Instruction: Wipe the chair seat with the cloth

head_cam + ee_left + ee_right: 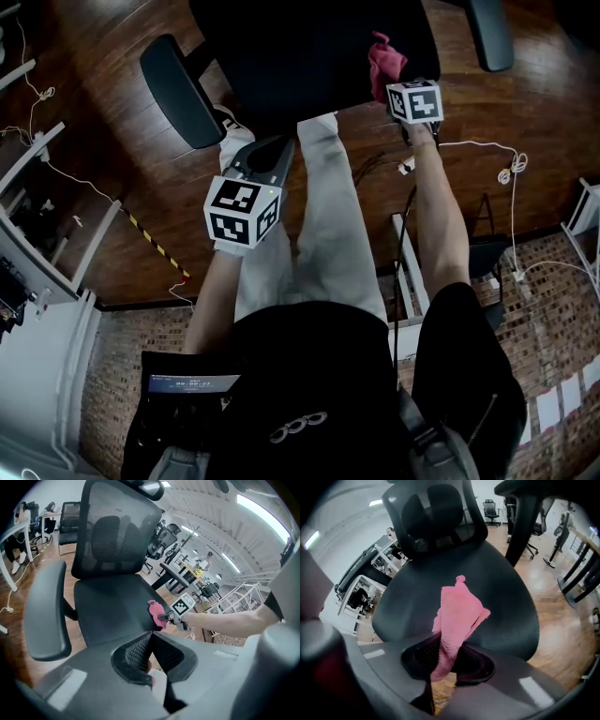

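Pinching the pink terry cloth (pixel 457 611) so its free end juts toward the black chair seat (pixel 501 602), the right gripper (pixel 446 656) leads — the left gripper (pixel 149 641) hovers closed, empty.

Pink cloth (pixel 457 616); black seat (pixel 506 592); brown plank floor (pixel 94 141); marker cubes (pixel 415 100) with black-and-white squares; yellow-black striped tape (pixel 155 246); pale trousers (pixel 328 234).

We're in an open-plan office. Just past the fingers (pixel 133 656) of the left gripper (pixel 150 637) stands a mesh-backed office chair (pixel 117 541). Farther beyond them we see desks (pixel 180 573) and more swivel chairs (pixel 161 541) under long ceiling strip lights (pixel 260 510). Below the fingers there's wood flooring (pixel 103 112) with trailing cables (pixel 507 173).
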`<state>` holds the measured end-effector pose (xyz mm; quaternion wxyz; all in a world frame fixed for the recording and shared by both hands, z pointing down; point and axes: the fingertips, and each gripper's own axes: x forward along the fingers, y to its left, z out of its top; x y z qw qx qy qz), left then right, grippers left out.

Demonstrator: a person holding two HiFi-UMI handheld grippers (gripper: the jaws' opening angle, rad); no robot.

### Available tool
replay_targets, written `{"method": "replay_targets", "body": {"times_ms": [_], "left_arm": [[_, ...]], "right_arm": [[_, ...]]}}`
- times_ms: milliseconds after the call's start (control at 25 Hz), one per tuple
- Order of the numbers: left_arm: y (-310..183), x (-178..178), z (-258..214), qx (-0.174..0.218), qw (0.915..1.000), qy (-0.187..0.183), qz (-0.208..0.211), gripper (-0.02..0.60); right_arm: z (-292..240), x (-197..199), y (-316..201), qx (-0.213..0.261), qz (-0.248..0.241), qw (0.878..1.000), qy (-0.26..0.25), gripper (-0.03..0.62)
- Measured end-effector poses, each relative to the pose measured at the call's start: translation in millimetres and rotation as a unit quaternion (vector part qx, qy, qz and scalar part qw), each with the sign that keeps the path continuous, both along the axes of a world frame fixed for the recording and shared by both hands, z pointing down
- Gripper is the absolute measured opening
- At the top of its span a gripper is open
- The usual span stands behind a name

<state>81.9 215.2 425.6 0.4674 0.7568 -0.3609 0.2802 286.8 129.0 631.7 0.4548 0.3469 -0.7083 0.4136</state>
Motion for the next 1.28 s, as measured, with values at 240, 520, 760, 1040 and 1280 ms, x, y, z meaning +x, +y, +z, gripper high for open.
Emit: {"method": "replay_targets", "body": {"times_ms": [240,520,760,1040,1280], "left_arm": [[-3,7,-2,0.001,1.0000,-0.001,0.002,-0.006],[-7,6,-4,0.004,1.0000,0.002,-0.002,-0.006],[-2,-10,-4,0.004,1.0000,0.001,-0.008,-0.006],[2,-41,0,0.000,0.9998,0.002,-0.017,-0.006],[7,-56,0,0.002,0.9997,0.007,-0.023,-0.006]], "right_arm": [[-10,56,-22,0.021,0.033,0.999,0.030,0.067],[-25,126,-33,0.048,0.059,0.990,0.122,0.067],[-19,140,-17,0.044,0.049,0.982,0.178,0.067],[-5,63,5,0.033,0.027,0.989,0.143,0.067],[4,-33,41,0.021,-0.046,0.994,0.100,0.067]]}}
